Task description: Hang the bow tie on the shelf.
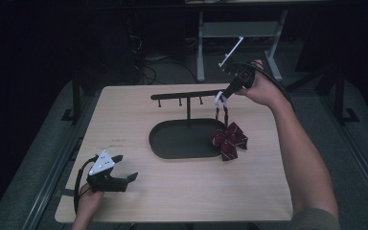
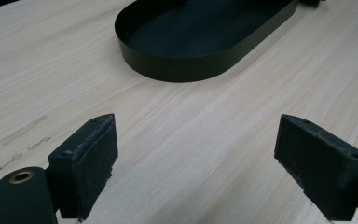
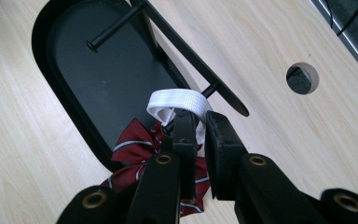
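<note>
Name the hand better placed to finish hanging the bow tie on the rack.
Right. The right gripper is at the rack's bar with the bow tie's white loop between its jaws; the left gripper sits open, far off.

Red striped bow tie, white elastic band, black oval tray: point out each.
Red striped bow tie [image 1: 229, 139]: high view, on its knot.
White elastic band [image 3: 179, 101]: right gripper view, on the flat top of its loop.
Black oval tray [image 2: 177, 63]: left gripper view, on its near wall.

Right fingers [image 3: 196, 126] nearly closed, left fingers [image 2: 86, 154] apart
</note>
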Demonstrator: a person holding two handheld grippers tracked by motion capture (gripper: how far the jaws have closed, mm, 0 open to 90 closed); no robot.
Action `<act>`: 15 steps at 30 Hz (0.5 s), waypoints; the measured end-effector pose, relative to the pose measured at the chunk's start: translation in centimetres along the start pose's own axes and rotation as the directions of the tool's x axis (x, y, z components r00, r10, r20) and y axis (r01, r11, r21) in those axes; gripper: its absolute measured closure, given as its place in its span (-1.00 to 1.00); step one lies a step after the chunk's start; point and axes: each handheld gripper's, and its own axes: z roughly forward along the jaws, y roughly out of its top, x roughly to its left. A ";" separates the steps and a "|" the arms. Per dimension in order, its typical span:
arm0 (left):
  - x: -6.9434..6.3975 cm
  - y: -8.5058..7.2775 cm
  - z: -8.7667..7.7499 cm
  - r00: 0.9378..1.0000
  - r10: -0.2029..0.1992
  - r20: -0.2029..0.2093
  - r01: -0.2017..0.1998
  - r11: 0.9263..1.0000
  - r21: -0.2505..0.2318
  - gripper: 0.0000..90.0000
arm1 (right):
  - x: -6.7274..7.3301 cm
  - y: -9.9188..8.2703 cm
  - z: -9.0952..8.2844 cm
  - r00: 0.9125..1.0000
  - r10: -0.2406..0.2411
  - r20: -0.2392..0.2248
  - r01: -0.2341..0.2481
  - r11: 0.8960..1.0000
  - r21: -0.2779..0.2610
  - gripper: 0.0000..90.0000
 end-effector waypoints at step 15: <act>-0.1 0.0 0.1 1.000 0.002 0.001 -0.002 1.000 0.001 -0.71 | -0.1 -0.9 0.4 1.000 0.008 -0.018 -0.008 1.000 0.006 0.71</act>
